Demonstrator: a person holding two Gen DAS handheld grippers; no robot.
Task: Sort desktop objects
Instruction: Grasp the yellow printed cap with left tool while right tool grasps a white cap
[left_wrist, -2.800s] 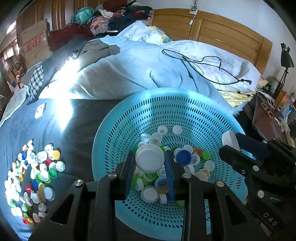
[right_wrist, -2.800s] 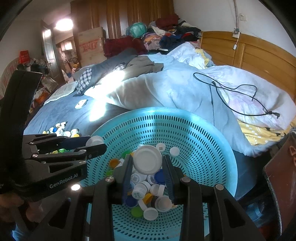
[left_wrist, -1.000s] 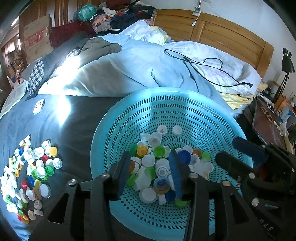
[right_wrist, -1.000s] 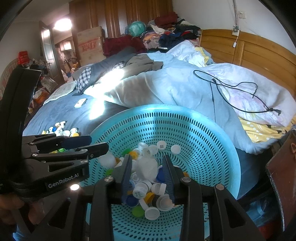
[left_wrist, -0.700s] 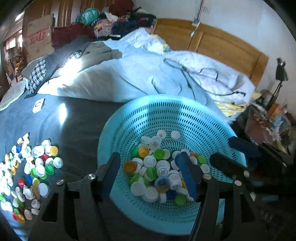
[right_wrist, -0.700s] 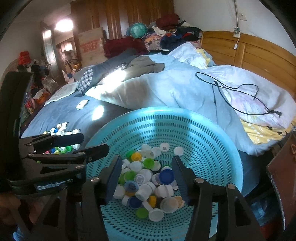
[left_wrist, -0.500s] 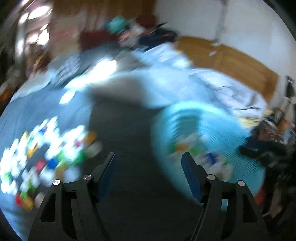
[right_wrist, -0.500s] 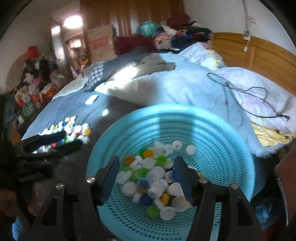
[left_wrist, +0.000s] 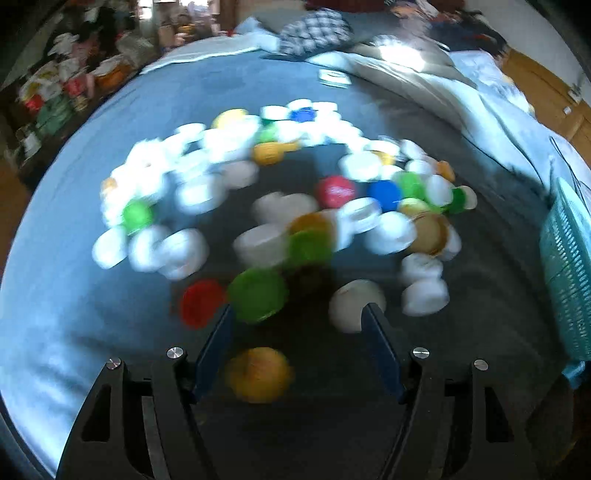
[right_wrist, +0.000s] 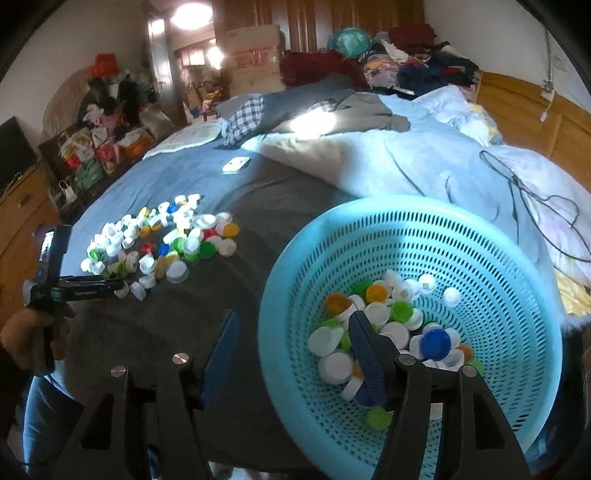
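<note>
A pile of loose bottle caps (left_wrist: 280, 192) in white, green, red, blue and yellow lies on the dark bedspread; it also shows in the right wrist view (right_wrist: 159, 240). My left gripper (left_wrist: 299, 314) is open and empty, low over the near edge of the pile, with a green cap (left_wrist: 258, 293) and a white cap (left_wrist: 354, 306) by its fingertips. It shows from the side in the right wrist view (right_wrist: 122, 286). My right gripper (right_wrist: 291, 321) is open and empty, straddling the near rim of the blue perforated basket (right_wrist: 480, 236), which holds several caps (right_wrist: 388, 317).
The basket's edge (left_wrist: 565, 266) shows at the right of the left wrist view. A small white device (right_wrist: 235, 164) lies further back on the bed. A rumpled light duvet (right_wrist: 406, 158) with a black cable (right_wrist: 524, 192) lies behind the basket. A wooden headboard (right_wrist: 532, 110) stands at the right.
Both grippers dropped their white caps into the basket and opened. The left gripper then swung left to the cap pile. The right gripper pulled back and left to the basket's rim.
</note>
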